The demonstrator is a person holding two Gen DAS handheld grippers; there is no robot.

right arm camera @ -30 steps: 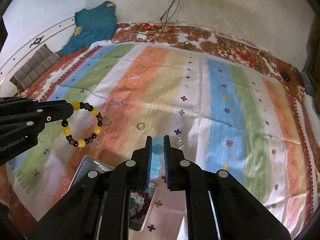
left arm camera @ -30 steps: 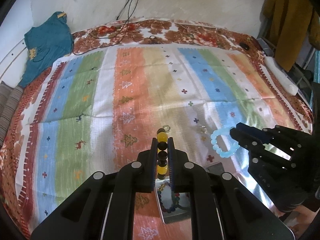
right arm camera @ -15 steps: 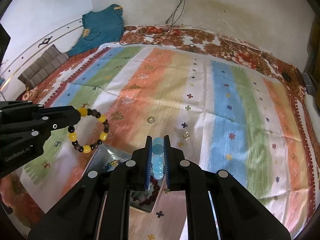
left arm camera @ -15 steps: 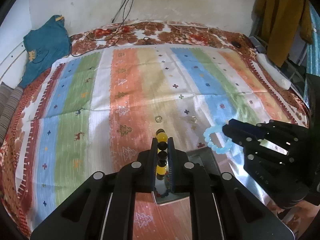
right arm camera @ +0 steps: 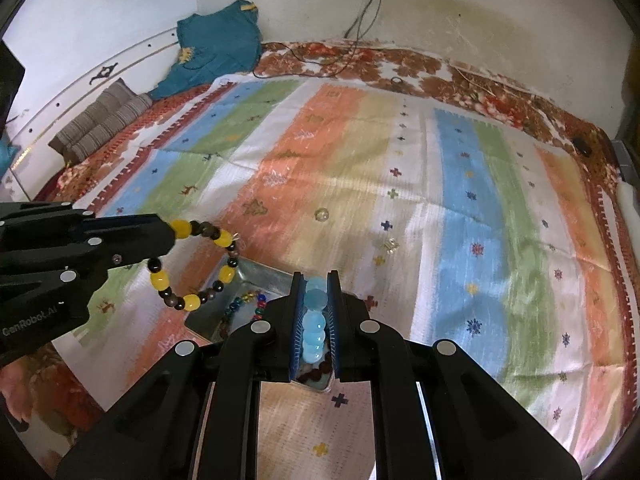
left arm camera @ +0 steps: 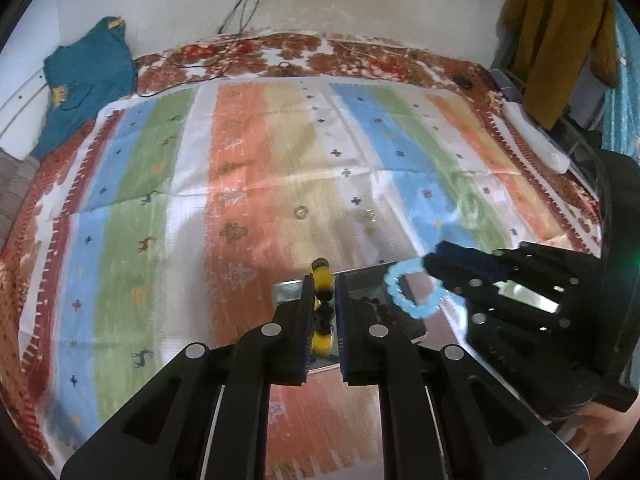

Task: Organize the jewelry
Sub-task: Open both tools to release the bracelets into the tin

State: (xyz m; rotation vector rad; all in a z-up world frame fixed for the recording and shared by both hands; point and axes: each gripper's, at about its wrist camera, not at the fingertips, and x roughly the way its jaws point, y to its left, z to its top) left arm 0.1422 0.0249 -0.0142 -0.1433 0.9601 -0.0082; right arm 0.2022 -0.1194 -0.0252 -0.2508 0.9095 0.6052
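My left gripper [left arm camera: 322, 280] is shut on a yellow and dark bead bracelet [left arm camera: 321, 280], which hangs as a loop in the right wrist view [right arm camera: 192, 264]. My right gripper [right arm camera: 314, 280] is shut on a light blue bead bracelet [right arm camera: 313, 320], seen as a ring in the left wrist view [left arm camera: 408, 294]. Both bracelets hang over a metal tray [right arm camera: 260, 280] on the striped cloth; the tray holds a multicoloured bead bracelet [right arm camera: 246, 304] and a dark red one. Two small rings [right arm camera: 321, 213] [right arm camera: 390, 245] lie on the cloth beyond the tray.
A striped cloth [right arm camera: 460, 184] covers the bed. A teal garment [right arm camera: 216, 48] and brown cushions [right arm camera: 100, 120] lie at the far left. Cables [right arm camera: 360, 20] hang down the back wall. A mustard garment [left arm camera: 560, 32] hangs at the right.
Both grippers have moved back toward me with their bracelets, so they now hang over the tray. The tray shows further up in both views.
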